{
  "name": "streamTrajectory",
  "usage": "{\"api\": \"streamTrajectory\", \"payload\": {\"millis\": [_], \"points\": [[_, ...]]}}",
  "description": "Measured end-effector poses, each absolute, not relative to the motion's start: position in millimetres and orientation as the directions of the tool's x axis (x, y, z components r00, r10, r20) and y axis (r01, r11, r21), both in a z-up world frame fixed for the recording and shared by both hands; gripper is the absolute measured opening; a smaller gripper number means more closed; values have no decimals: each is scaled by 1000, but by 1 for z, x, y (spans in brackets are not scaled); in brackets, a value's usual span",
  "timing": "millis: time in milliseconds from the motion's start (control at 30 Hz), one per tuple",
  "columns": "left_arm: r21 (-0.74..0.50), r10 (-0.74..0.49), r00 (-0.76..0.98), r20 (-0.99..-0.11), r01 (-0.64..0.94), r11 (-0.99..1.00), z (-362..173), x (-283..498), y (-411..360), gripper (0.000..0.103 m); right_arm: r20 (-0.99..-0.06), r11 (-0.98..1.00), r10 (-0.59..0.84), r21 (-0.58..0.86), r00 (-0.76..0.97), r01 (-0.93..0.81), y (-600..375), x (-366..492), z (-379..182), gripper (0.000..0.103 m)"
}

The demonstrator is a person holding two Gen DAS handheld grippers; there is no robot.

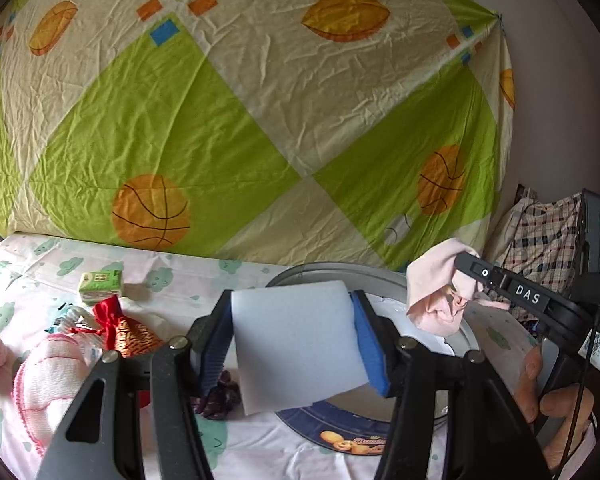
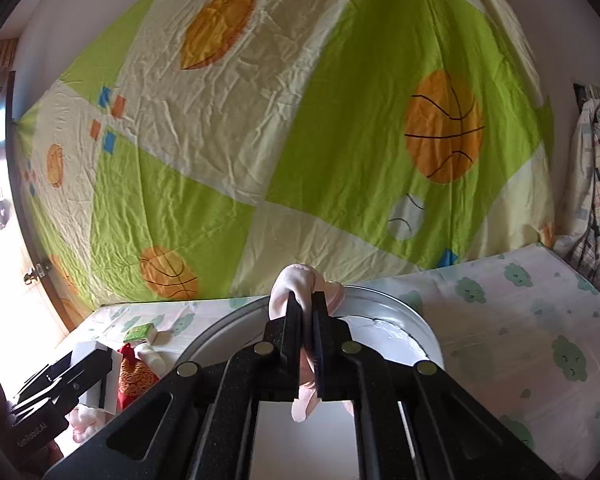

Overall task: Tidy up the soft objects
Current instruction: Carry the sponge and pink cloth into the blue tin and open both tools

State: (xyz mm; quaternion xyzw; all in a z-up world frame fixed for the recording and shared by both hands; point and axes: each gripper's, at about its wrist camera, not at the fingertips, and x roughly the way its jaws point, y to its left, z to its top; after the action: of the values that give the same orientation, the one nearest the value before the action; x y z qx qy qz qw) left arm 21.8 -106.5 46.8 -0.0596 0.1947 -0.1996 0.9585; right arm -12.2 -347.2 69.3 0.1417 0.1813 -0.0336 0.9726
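My left gripper [image 1: 292, 300] is shut on a white foam sponge [image 1: 296, 344] and holds it over the near rim of the round metal tin [image 1: 396, 278]. My right gripper [image 2: 307, 300] is shut on a pale pink cloth [image 2: 296, 280] and holds it above the same tin [image 2: 392, 308]. The right gripper [image 1: 466, 266] with the pink cloth [image 1: 436, 292] also shows at the right of the left wrist view. On the table's left lie a red drawstring pouch [image 1: 120, 326], a pink-and-white knitted hat [image 1: 48, 376] and a dark purple cloth [image 1: 220, 396].
A small green tissue pack [image 1: 100, 286] lies at the back left of the cloud-print tablecloth [image 1: 180, 276]. A green and cream sheet [image 1: 220, 100] hangs behind. A plaid cloth [image 1: 540, 240] hangs at the right. The left gripper shows at the left of the right wrist view [image 2: 60, 380].
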Motion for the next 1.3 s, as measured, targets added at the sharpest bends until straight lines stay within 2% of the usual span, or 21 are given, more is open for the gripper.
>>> {"api": "streamTrajectory", "payload": {"millis": [167,433,767,800,833,867,900,933,1000,1167,1300], "points": [[-193,-430,817,-384,385,903,38,36,-141,57,-400,953,-94,229,912,198,-366,-7,60,5],[-198,-482,768,-422,440,876,19,54,-187,57,-475,945,-145,193,868,263,-374,5,45,6],[-128,-421,778,-466,411,902,4,63,-203,62,-570,947,-91,205,816,249,-371,21,25,8],[-124,-415,780,-468,407,905,3,64,-203,67,-585,946,-84,207,807,249,-371,23,23,14],[-118,-408,781,-473,403,908,2,65,-203,72,-599,945,-75,213,798,248,-371,24,22,27],[-108,-398,783,-479,397,911,1,66,-203,83,-607,943,-58,228,792,243,-373,24,21,38],[-96,-389,786,-480,394,914,0,65,-204,96,-602,938,-37,255,798,236,-375,23,23,63],[-85,-382,792,-477,391,917,0,64,-203,103,-573,930,-23,288,819,228,-377,18,26,80],[-75,-367,811,-456,376,924,3,59,-200,103,-510,920,-23,325,860,217,-379,7,35,83],[-99,-344,855,-388,333,938,14,51,-182,103,-395,896,-81,374,915,241,-385,-13,50,83],[-136,-317,868,-382,286,948,16,54,-169,103,-356,890,-117,377,927,257,-384,-17,55,83]]}}
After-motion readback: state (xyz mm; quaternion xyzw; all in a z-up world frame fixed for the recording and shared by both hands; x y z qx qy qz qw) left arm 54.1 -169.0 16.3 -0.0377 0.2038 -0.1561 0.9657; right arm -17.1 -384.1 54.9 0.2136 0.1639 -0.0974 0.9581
